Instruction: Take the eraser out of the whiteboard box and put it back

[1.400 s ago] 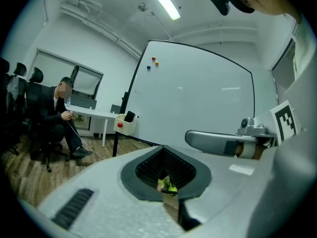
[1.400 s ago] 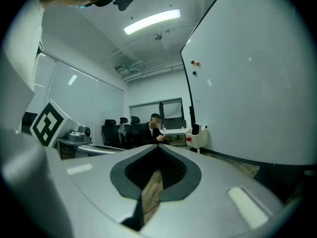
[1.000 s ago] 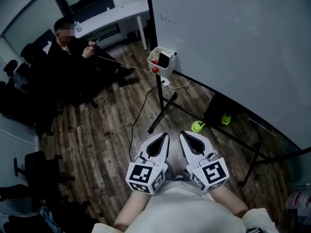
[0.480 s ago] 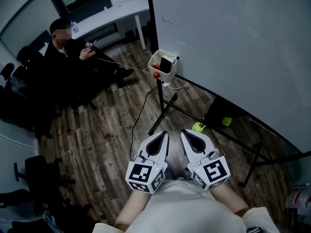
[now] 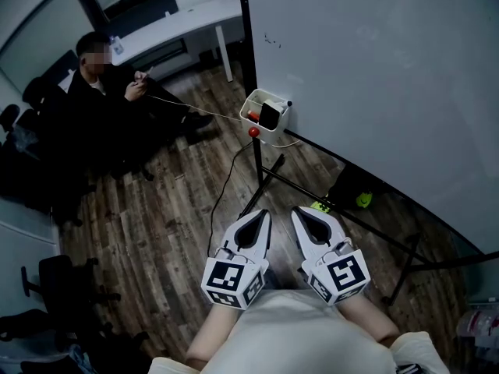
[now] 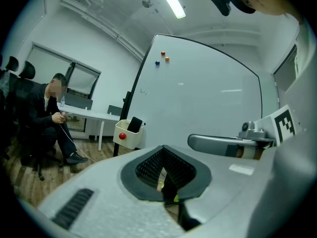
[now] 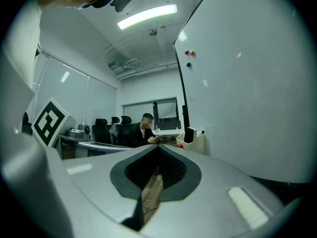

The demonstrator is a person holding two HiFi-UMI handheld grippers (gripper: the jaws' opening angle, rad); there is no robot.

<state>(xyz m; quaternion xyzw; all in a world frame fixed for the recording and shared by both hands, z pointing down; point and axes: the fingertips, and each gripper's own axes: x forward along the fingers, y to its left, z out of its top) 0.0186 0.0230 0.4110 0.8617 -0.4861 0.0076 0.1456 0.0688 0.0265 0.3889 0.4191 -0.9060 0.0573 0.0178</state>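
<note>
A cream whiteboard box [image 5: 260,109] hangs at the whiteboard's lower left corner, with the black eraser [image 5: 270,115] standing upright inside it and a red magnet [image 5: 253,132] on its front. My left gripper [image 5: 262,215] and right gripper [image 5: 300,212] are side by side close to my body, both shut and empty, well short of the box. The left gripper view has the box [image 6: 125,138] and eraser [image 6: 134,124] beyond the left gripper [image 6: 163,149]. In the right gripper view the box [image 7: 197,144] and eraser [image 7: 188,134] lie ahead to the right of the right gripper [image 7: 158,148].
A person [image 5: 109,92] sits at the left holding a cable that runs to the box. The whiteboard [image 5: 374,76] fills the right on black stand legs [image 5: 261,181]. A white desk [image 5: 171,26] and office chairs [image 5: 54,275] line the room. Yellow-green items [image 5: 363,199] lie under the board.
Both grippers have moved forward together toward the whiteboard. The box now sits lower in the head view and nearer to me. Both stay shut.
</note>
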